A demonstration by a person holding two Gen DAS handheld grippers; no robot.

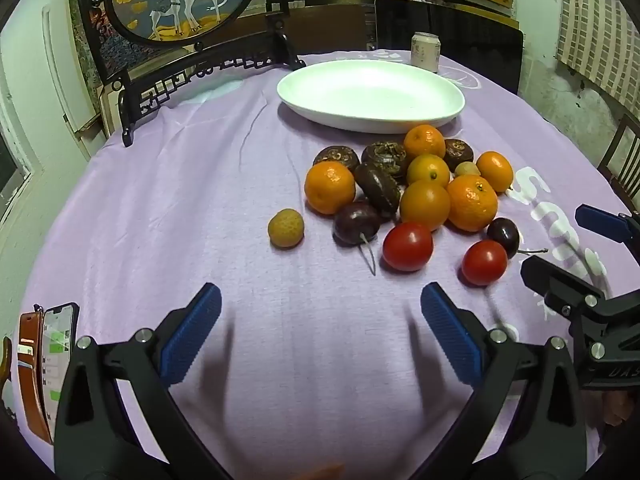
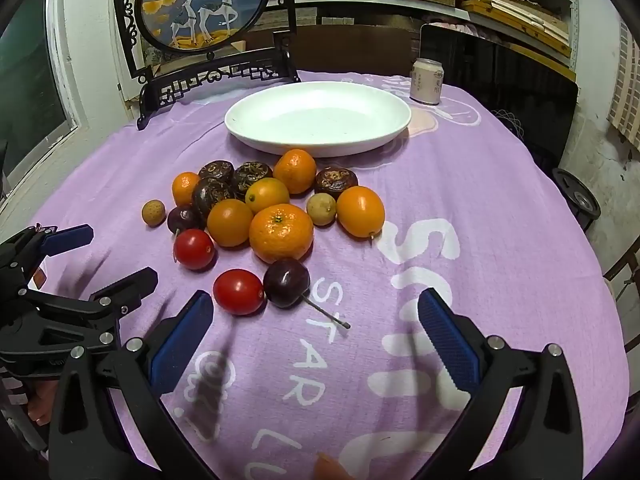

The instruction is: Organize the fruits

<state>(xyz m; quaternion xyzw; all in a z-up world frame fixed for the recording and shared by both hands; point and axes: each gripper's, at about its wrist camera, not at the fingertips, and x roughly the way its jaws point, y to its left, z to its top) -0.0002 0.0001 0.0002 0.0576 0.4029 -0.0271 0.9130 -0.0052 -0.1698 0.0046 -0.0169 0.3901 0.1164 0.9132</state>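
Observation:
A pile of fruit lies on the purple cloth: several oranges (image 1: 425,204) (image 2: 281,232), dark wrinkled fruits (image 1: 377,187) (image 2: 211,196), two red tomatoes (image 1: 408,246) (image 2: 238,291), dark cherries (image 1: 356,223) (image 2: 286,282) and a lone lychee (image 1: 285,227) (image 2: 153,212). Behind it sits an empty white plate (image 1: 370,94) (image 2: 318,116). My left gripper (image 1: 320,328) hovers open in front of the pile with nothing between its blue pads. My right gripper (image 2: 316,336) is open too, just short of the nearest tomato and cherry. Each gripper shows at the other view's edge (image 1: 576,252) (image 2: 96,256).
A drink can (image 1: 426,52) (image 2: 427,80) stands behind the plate. A black carved stand with a round deer painting (image 1: 180,0) (image 2: 200,4) rises at the table's far left. A phone in a brown case (image 1: 46,360) lies at the near left edge. Chairs and shelves stand beyond.

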